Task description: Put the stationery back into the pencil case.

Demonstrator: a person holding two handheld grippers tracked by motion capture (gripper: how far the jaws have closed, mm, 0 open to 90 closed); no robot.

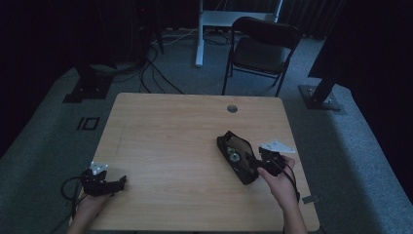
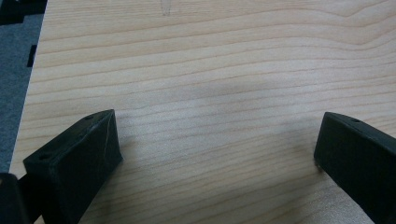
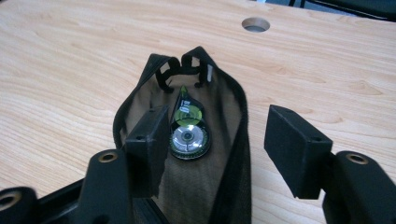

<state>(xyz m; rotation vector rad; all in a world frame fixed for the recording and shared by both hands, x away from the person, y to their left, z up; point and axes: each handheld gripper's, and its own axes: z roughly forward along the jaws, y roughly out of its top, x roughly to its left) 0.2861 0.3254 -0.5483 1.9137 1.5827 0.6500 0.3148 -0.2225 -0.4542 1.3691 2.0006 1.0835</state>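
Right side of the desk (image 1: 165, 122): a black pouch (image 1: 237, 157) lies open, mouth gaping, tan lining showing. Inside it sits a small round tape-like dispenser (image 3: 187, 133), clear casing with a green part and a silvery hub, resting on the lining toward the middle of the pouch.

Right hand-held gripper (image 3: 219, 135): held at the pouch's near end, in the person's right hand (image 1: 277, 180). In the right gripper view its jaws stand spread. One jaw is inside the pouch opening, just beside the dispenser; the other is outside the pouch's black rim, over bare wood. The pads press on nothing. Whether the inner jaw touches the lining cannot be told.

Left hand-held gripper (image 1: 119, 182): near the desk's left front edge, well apart from the pouch, held in the left hand (image 1: 90, 202). In the left gripper view its jaws are spread wide with only wood grain between them.

A round cable hole (image 1: 232, 108) sits near the desk's far edge, beyond the pouch. A folding chair (image 1: 263, 48) stands on the carpet behind the desk.
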